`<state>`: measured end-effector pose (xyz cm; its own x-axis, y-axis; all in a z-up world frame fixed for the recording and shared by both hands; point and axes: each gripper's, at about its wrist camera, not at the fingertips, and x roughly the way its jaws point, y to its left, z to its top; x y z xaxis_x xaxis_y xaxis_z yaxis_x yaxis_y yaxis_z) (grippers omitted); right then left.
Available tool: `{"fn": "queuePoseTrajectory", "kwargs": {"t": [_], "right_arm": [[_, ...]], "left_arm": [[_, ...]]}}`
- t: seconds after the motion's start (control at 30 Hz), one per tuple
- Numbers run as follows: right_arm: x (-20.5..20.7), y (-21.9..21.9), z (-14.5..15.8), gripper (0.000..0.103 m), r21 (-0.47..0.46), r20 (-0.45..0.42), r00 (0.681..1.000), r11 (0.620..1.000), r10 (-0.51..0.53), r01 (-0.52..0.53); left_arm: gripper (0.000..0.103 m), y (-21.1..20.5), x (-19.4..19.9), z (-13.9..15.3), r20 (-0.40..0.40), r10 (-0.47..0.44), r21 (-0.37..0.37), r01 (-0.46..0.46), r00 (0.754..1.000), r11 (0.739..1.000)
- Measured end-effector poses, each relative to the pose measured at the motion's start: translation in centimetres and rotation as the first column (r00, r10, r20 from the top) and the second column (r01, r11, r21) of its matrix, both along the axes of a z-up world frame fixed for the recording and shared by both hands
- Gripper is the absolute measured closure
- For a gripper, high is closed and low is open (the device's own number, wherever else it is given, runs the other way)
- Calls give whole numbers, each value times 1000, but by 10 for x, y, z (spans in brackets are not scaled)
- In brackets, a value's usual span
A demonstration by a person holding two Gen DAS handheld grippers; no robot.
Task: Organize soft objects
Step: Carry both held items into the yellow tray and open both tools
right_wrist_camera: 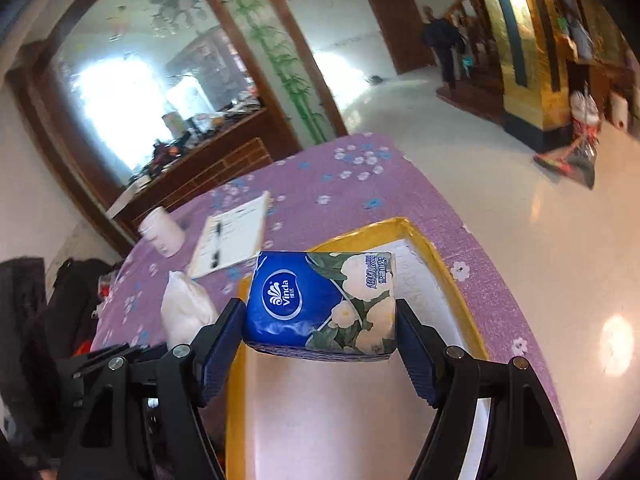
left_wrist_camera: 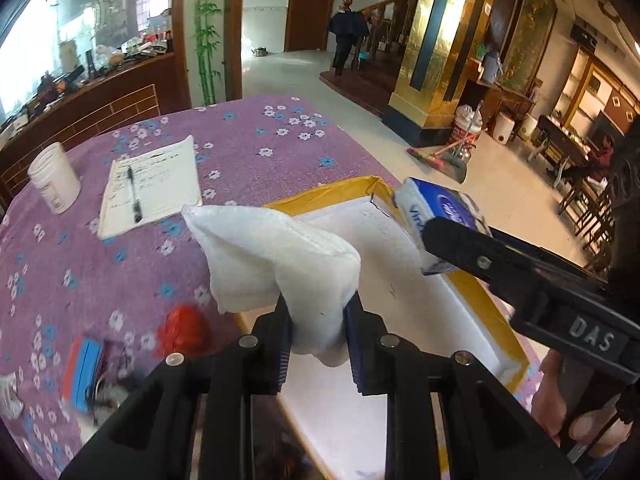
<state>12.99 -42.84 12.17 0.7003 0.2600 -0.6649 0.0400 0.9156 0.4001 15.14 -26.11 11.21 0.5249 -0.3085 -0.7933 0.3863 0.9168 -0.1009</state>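
My left gripper (left_wrist_camera: 318, 336) is shut on a white cloth pouch (left_wrist_camera: 276, 256) and holds it above the near left part of a white foam box with yellow-taped rim (left_wrist_camera: 476, 296). My right gripper (right_wrist_camera: 320, 340) is shut on a blue Vinda tissue pack (right_wrist_camera: 320, 300) and holds it over the same box (right_wrist_camera: 448, 264). In the left wrist view the tissue pack (left_wrist_camera: 436, 208) and the right gripper's finger (left_wrist_camera: 480, 252) show at the right, over the box's far corner. The white pouch (right_wrist_camera: 184, 308) shows at the left in the right wrist view.
The table has a purple flowered cloth (left_wrist_camera: 248, 136). On it lie a notebook with a pen (left_wrist_camera: 152, 188), a white jar (left_wrist_camera: 54, 178), a red crumpled thing (left_wrist_camera: 182, 326) and a blue-orange item (left_wrist_camera: 82, 372). The floor lies beyond the table's right edge.
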Motion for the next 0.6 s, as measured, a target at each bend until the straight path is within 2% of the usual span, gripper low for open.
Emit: {"fn": "queuePoseTrajectory", "kwargs": {"t": [0.1, 0.2, 0.3, 0.37, 0.43, 0.57, 0.6], "right_arm": [[35, -9, -27, 26, 0, -74, 996, 999, -45, 45], [64, -13, -55, 26, 20, -148, 987, 997, -66, 70], [73, -11, -68, 26, 8, -170, 984, 998, -58, 60], [73, -9, -74, 26, 18, -182, 983, 999, -41, 45], [73, -8, -77, 25, 17, -183, 982, 999, -41, 45], [74, -11, -83, 24, 45, -193, 981, 998, -28, 37], [76, -11, -85, 24, 52, -198, 980, 998, -26, 36]], "left_arm": [[79, -13, 26, -20, -12, 23, 63, -22, 1000, 998], [79, -24, 53, -46, -82, 32, 90, -25, 996, 996], [79, -30, 65, -66, -138, 35, 99, -21, 990, 995], [79, -36, 68, -72, -141, 19, 124, -1, 990, 992], [72, -42, 69, -77, -128, 13, 155, 7, 992, 988], [66, -46, 71, -82, -146, 7, 159, 16, 989, 987], [58, -47, 72, -83, -142, 6, 162, 17, 990, 987]]}}
